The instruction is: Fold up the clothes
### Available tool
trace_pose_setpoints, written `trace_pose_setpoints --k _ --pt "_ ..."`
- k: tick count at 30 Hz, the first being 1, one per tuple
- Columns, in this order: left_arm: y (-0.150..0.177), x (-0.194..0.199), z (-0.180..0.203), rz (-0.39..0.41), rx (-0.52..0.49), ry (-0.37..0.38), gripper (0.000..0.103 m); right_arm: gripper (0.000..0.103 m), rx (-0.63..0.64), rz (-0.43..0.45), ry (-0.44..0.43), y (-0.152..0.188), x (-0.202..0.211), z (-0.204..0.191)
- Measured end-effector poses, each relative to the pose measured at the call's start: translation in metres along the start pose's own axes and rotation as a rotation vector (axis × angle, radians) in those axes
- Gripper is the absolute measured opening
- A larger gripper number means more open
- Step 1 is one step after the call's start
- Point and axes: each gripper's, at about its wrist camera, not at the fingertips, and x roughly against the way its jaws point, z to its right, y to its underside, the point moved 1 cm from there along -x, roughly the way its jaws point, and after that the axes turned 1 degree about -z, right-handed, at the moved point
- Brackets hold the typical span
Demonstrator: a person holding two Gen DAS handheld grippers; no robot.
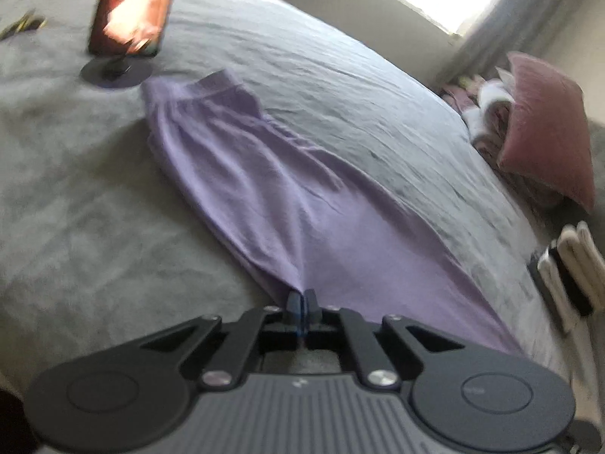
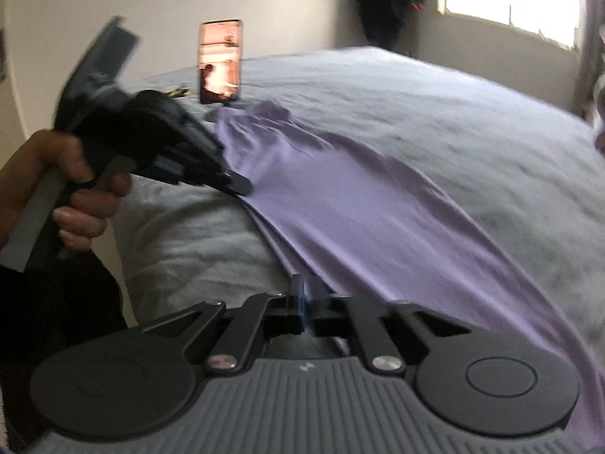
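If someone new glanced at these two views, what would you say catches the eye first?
First the long purple garment stretched along the grey bed, with the left claw pinching its near edge. Next, a phone glowing orange on a round stand at the bed's far end. In the right wrist view, the right claw sits at the garment's near edge too, and a hand holds the other tool at the left.

Wide bare stretch of grey bed open on window side of purple garment. Phone on stand blocks far end, just beside waistband. Pink pillow and piled laundry crowd bed's window-side edge. Small dark item near phone.
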Motion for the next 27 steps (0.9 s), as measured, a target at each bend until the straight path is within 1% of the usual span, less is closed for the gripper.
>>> trace_pose_setpoints --k 1,2,3,4,5,7,11,13,16,19,24,27 --pt "0.001 0.001 0.002 0.005 -0.025 0.006 0.02 0.026 -0.032 -0.002 0.011 0.002 0.003 0.005" --pt "0.002 0.002 0.004 0.007 -0.042 0.02 0.028 0.049 -0.07 0.004 0.025 0.005 0.009 0.01" --pt "0.003 0.004 0.005 0.005 -0.053 0.041 0.042 0.063 -0.107 0.011 0.039 0.007 0.015 0.015" --pt "0.003 0.005 0.007 -0.003 -0.066 0.061 0.048 0.063 -0.141 0.018 0.053 0.01 0.021 0.019" --pt "0.004 0.006 0.01 -0.013 -0.08 0.081 0.049 0.063 -0.175 0.023 0.067 0.013 0.027 0.023" --pt "0.006 0.007 0.016 -0.031 -0.102 0.11 0.058 0.063 -0.267 0.031 0.111 0.02 0.04 0.032" --pt "0.013 0.014 0.032 -0.045 -0.153 0.161 0.062 0.063 -0.48 0.071 0.2 0.043 0.068 0.046" --pt "0.018 0.017 0.042 -0.035 -0.198 0.176 0.065 0.063 -0.571 0.094 0.229 0.058 0.082 0.051" --pt "0.028 0.024 0.061 -0.027 -0.299 0.211 0.065 0.063 -0.7 0.128 0.269 0.079 0.101 0.056" --pt "0.042 0.028 0.081 -0.034 -0.42 0.271 0.065 0.063 -0.803 0.176 0.292 0.098 0.12 0.062" --pt "0.068 0.031 0.111 -0.029 -0.608 0.354 0.06 0.063 -0.935 0.262 0.308 0.119 0.142 0.076" --pt "0.081 0.03 0.125 -0.029 -0.696 0.385 0.058 0.063 -1.011 0.308 0.292 0.127 0.149 0.087"
